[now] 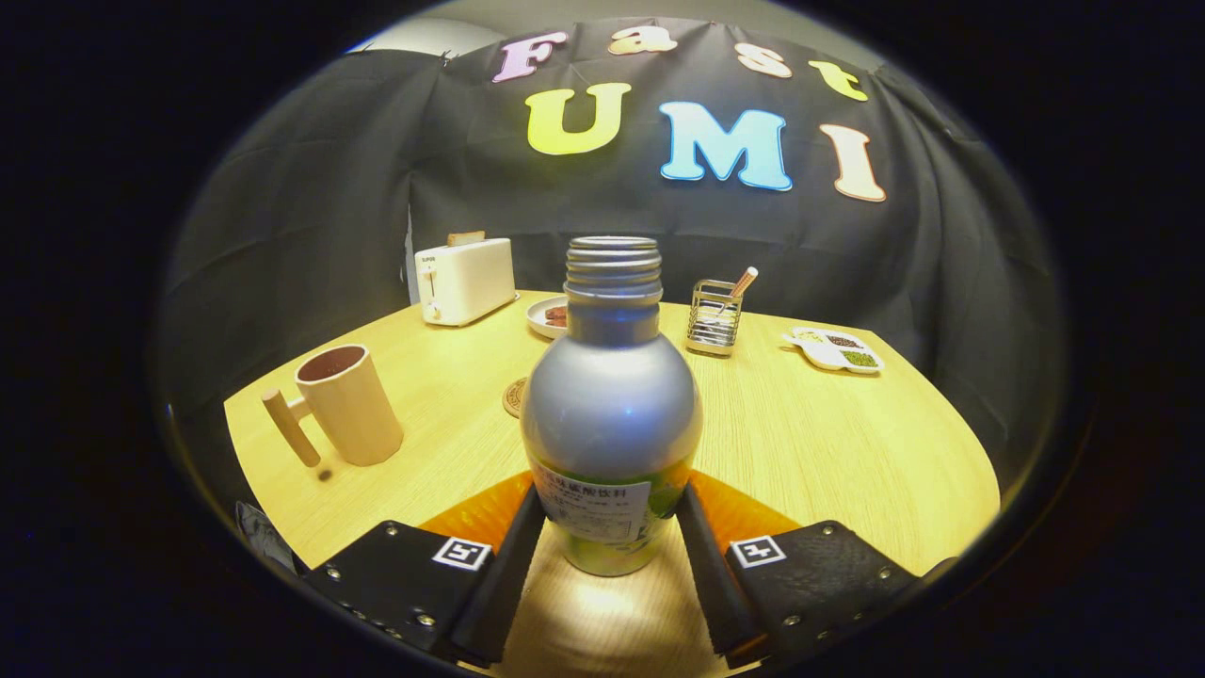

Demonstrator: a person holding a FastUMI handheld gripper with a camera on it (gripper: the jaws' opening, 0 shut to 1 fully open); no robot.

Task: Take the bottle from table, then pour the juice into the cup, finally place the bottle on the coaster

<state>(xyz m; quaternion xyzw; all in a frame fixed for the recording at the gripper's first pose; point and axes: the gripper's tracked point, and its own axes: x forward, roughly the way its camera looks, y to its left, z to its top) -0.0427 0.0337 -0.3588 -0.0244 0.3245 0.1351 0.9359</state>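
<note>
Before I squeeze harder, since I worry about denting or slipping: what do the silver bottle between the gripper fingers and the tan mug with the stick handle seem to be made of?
The silver bottle looks like thin metal, probably aluminium: satin sheen, threaded uncapped neck, paper-like label low down. The gripper fingers press on both its sides. The tan mug looks like matte wood or bamboo, with a peg-like handle, though plastic is possible.

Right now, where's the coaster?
In the gripper view the coaster lies flat on the table, beyond the fingers and mostly hidden behind the bottle they grip, between the cup and the bottle.
</note>
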